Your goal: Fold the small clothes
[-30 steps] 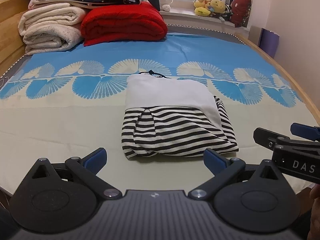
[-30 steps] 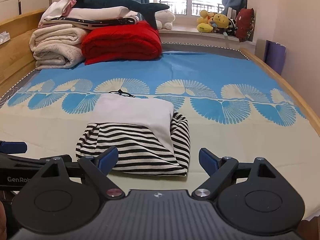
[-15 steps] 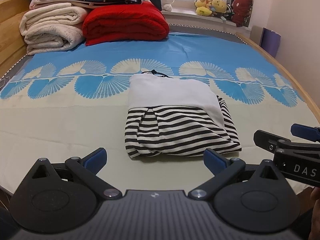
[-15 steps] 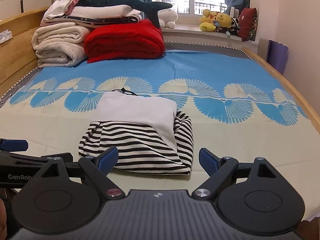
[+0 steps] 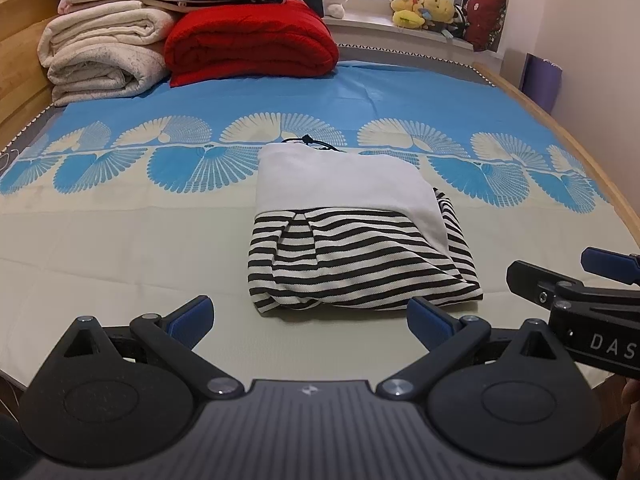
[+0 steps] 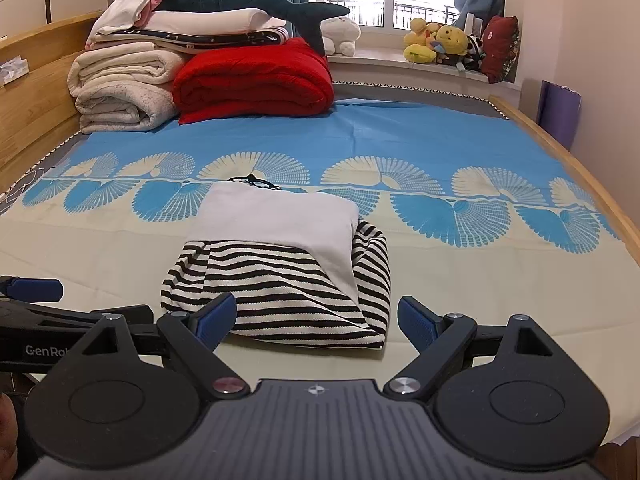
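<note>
At far left on the bed [image 5: 100, 248], folded blankets [image 5: 104, 60] are stacked (red quilt [image 5: 248, 40] beside). The left gripper [image 5: 310, 314], jaws wide and empty, hovers near the folded striped garment [image 5: 360, 264], lying mid-bed. The right gripper [image 6: 316, 318], jaws likewise wide, faces its near edge.

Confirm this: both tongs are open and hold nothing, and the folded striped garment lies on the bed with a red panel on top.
Not quite. The panel on top of the folded striped garment is white, not red, as both wrist views show. The rest holds: the left tongs and right tongs are open and hold nothing, and the garment lies on the bed.
</note>
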`<state>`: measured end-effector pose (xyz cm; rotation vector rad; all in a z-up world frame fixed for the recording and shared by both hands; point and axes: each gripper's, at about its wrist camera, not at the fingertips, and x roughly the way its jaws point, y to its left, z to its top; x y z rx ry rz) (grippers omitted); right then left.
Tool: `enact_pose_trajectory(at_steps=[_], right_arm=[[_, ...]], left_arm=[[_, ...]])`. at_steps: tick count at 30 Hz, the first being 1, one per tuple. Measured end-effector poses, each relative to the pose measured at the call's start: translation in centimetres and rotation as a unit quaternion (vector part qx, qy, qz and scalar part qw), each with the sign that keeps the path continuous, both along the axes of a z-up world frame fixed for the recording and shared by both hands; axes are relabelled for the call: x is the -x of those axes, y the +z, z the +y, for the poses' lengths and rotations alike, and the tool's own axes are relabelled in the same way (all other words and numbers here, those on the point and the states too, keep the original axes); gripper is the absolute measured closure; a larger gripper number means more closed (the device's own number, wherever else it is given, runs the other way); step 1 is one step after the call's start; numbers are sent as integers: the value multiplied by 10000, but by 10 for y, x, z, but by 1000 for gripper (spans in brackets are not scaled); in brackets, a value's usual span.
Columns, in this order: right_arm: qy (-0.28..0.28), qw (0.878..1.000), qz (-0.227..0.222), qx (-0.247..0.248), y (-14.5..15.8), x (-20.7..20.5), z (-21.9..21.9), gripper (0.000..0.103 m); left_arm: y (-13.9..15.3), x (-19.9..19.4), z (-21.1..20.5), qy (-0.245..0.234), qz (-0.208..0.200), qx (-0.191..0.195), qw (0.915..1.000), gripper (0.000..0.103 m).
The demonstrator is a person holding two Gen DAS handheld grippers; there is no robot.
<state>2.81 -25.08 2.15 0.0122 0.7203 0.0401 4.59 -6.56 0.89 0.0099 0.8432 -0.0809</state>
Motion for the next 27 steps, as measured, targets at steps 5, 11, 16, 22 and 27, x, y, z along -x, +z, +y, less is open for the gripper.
enact_pose_trajectory(at_steps=[5, 11, 16, 22, 27], right_arm=[[5, 10000, 5, -2, 0, 0, 0, 15], [53, 10000, 11, 7, -1, -1, 0, 15], [59, 10000, 27, -1, -2, 0, 0, 15], [58, 10000, 44, -14, -3, 0, 0, 15], [56, 10000, 66, -20, -4, 0, 0, 15]], left_arm=[[0, -1, 1, 8, 25, 10, 10000, 0], [-1, 0, 2, 22, 49, 10, 10000, 0], [-1, 1, 1, 17, 53, 1, 10000, 0], [-2, 0, 1, 6, 63, 1, 10000, 0], [-3, 1, 2, -2, 72, 1, 10000, 0]])
